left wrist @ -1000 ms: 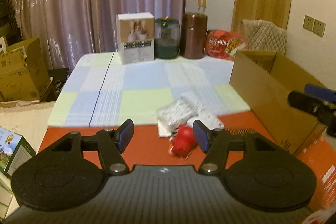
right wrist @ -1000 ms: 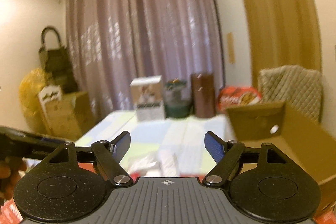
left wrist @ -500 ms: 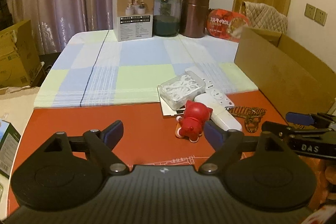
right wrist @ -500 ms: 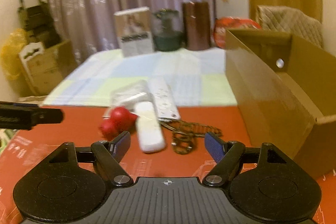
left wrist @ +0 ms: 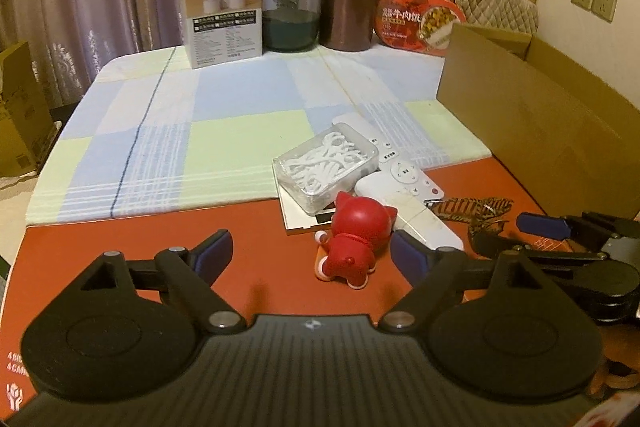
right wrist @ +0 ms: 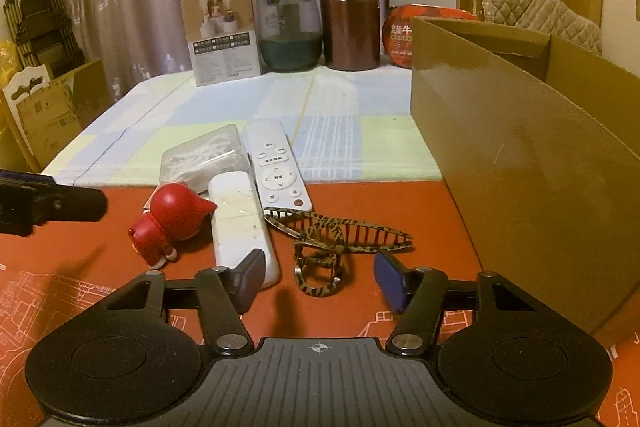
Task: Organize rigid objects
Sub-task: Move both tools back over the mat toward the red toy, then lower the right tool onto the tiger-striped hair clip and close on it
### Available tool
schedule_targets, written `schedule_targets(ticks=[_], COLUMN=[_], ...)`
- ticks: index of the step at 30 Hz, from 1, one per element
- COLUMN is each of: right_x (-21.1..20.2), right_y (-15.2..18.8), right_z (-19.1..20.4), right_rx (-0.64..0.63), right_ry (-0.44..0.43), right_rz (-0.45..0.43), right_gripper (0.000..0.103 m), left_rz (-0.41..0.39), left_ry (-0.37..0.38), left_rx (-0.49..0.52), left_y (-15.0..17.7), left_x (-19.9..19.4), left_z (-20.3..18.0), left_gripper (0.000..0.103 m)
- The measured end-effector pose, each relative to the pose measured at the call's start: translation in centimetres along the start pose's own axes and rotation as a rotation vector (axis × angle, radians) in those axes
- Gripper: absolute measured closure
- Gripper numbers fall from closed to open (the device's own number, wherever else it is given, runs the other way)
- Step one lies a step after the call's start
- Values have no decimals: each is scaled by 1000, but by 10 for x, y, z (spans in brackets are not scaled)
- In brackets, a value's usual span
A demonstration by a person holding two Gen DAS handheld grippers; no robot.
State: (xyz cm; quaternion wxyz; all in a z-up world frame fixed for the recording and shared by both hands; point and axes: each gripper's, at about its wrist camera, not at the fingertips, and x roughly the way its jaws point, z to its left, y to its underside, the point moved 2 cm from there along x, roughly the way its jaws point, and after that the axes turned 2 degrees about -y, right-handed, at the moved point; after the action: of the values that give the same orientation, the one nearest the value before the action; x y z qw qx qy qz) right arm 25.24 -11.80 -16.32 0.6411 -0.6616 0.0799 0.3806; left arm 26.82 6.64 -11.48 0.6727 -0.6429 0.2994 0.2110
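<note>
The leopard-print hair clip (right wrist: pixel 320 247) lies on the red surface (right wrist: pixel 400 203) at twelve o'clock between the right gripper's (right wrist: pixel 320 277) closing, still-apart fingers, long axis crosswise; the left gripper (left wrist: pixel 310 253) is opening over the red toy (left wrist: pixel 354 237).

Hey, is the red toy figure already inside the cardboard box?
No, the red toy figure lies on the red mat beside the white remote, well left of the cardboard box.

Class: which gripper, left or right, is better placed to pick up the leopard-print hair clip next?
Right. The right gripper has its closing jaws straddling the leopard-print hair clip; the left gripper faces the red figurine.
</note>
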Motion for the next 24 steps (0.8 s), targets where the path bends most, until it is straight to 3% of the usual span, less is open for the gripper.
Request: schedule_targets(ticks=[24], right_x=[27], right_y=[-7], right_z=[0], right_rx=[-11], right_ry=[34], right_rz=[3], right_gripper=[75], left_rz=[8], left_ry=[25], left_rx=[13], left_y=[-1], left_x=[20], left_z=[-6], left_gripper=[20])
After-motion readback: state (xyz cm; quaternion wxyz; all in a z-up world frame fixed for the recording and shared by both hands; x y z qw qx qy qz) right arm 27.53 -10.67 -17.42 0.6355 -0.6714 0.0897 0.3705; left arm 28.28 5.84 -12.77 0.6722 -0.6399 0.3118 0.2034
